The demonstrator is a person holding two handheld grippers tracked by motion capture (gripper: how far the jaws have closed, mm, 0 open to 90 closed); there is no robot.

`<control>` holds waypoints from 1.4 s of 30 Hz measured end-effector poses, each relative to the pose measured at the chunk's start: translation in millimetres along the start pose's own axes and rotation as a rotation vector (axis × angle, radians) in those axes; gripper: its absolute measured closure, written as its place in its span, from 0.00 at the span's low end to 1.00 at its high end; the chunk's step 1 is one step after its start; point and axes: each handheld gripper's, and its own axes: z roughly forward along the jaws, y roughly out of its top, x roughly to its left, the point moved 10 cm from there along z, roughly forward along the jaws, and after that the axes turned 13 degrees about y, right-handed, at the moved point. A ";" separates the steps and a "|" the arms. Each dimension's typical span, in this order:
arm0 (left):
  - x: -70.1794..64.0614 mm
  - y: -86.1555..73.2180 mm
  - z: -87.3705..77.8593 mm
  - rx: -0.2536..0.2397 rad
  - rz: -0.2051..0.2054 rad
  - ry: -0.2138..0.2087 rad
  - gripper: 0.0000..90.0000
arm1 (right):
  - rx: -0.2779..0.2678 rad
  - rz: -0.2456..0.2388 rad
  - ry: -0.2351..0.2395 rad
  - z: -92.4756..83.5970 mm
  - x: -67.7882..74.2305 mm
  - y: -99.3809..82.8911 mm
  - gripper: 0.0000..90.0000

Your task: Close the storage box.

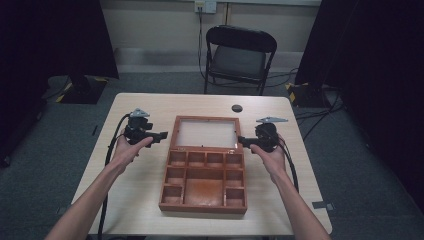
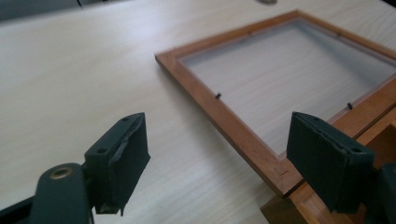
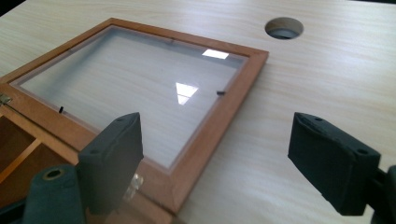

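So there's a wooden box (image 1: 204, 186) lying open in the middle of the light wood counter (image 1: 140, 185), and everything sort of sits around it. Its glass-paned lid (image 1: 206, 133) is flopped all the way back flat on the counter, on the far side of the box, still hinged to it. The box itself is split into little compartments round a bigger one in the middle, and they look bare from where I'm standing. The left tongs (image 1: 161, 135) hover just off the lid's left edge, jaws spread wide with nothing between them. The right tongs (image 1: 241, 141) are just off the lid's right edge near the hinge line, same deal, wide open and holding nothing. Past the lid there's a round cable hole (image 1: 237, 108) in the counter, and behind that a black folding chair (image 1: 239, 56) against the wall.
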 end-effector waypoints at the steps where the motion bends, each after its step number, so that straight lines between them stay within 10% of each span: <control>1: -2.3 -3.3 4.4 0.022 -0.006 -0.007 0.23 | 0.007 0.013 0.003 5.9 -0.4 -1.0 0.20; 18: -34.2 -9.5 28.7 0.045 0.003 -0.080 0.21 | 0.103 0.089 0.032 45.0 -3.5 -26.0 0.17; 42: -47.3 -13.9 42.9 0.051 -0.057 -0.110 0.16 | 0.060 0.227 0.162 64.9 7.7 -31.2 0.11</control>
